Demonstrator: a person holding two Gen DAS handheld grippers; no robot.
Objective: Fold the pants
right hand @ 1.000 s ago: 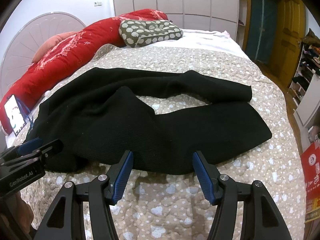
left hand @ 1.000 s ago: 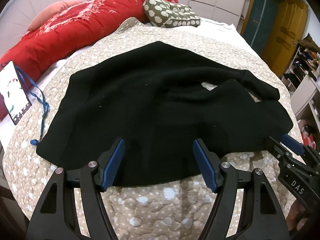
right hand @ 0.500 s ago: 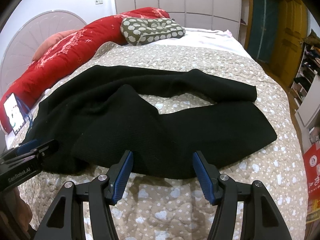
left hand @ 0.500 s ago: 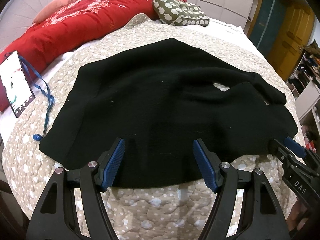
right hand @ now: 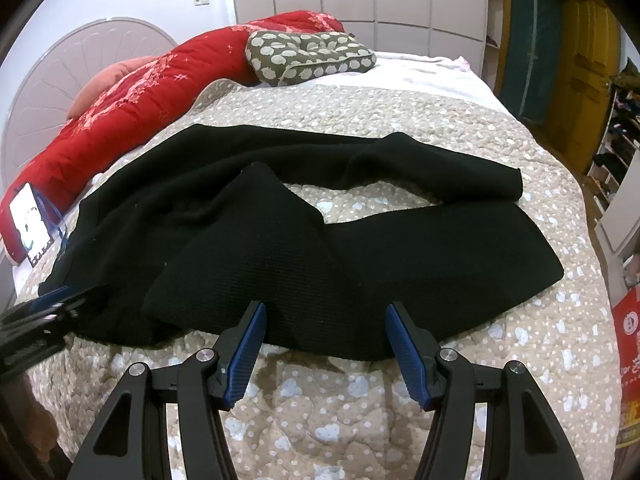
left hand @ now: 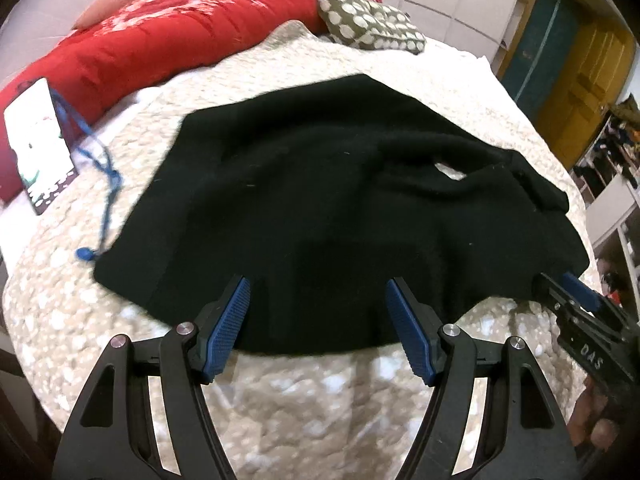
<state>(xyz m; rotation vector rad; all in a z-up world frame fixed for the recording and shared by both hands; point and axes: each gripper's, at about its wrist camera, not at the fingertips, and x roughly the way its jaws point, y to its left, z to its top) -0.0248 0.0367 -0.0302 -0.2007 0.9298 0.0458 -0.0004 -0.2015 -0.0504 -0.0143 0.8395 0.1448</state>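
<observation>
Two hand-held grippers spread wide; black pants [right hand: 280, 240] on bedspread [right hand: 400, 128]

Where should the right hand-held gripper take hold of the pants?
Probably the near hem of the pants, approached low from the bed's near side. That edge lies flat on the quilt, right ahead of the open right hand-held gripper.

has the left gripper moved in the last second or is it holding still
Yes. In the left wrist view the left gripper has advanced over the black pants: their near hem now sits lower between its open fingers, and the spotted pillow has shifted right.
</observation>
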